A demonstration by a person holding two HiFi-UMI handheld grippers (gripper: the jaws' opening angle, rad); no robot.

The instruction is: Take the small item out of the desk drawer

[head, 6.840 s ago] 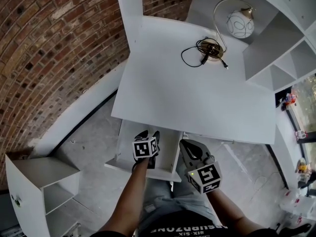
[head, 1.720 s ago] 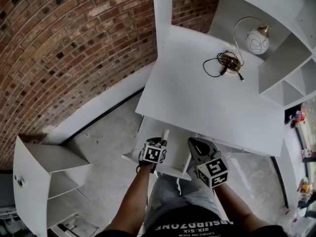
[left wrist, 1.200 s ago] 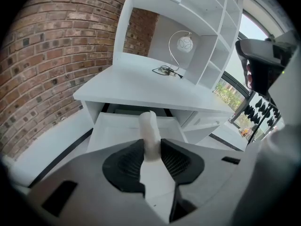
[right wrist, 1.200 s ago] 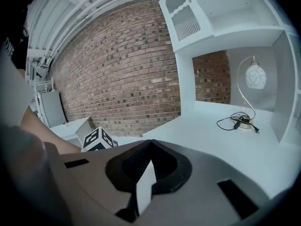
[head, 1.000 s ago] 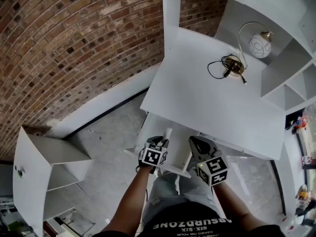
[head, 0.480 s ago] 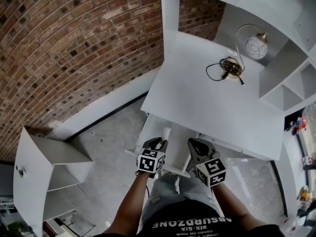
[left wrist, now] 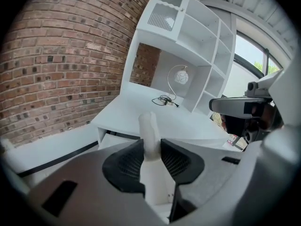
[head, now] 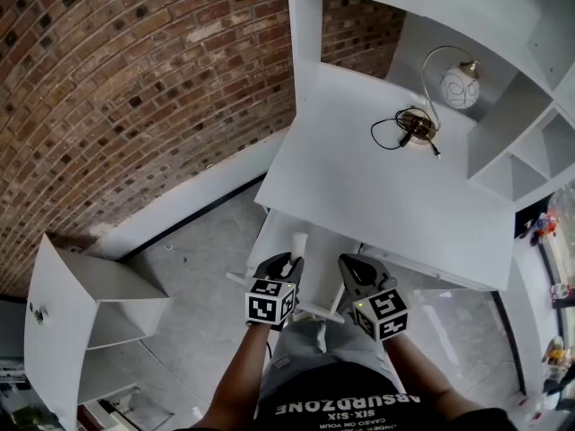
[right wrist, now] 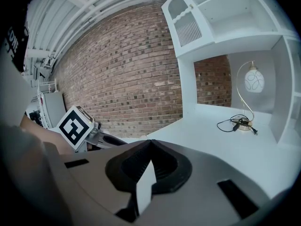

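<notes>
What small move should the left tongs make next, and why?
Probably carry the load forward over the desk top and set it down. The left tongs are shut on the small white item, which stands above the open drawer rather than in it. The near desk surface looks free, with only the lamp at the back.

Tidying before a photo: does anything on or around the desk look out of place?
The black cord of the lamp lies in a loose tangle on the desk. Below, the drawer stands pulled out.

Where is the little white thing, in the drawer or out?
Out. The left gripper is shut on the white thing, holding it up over the open drawer.
</notes>
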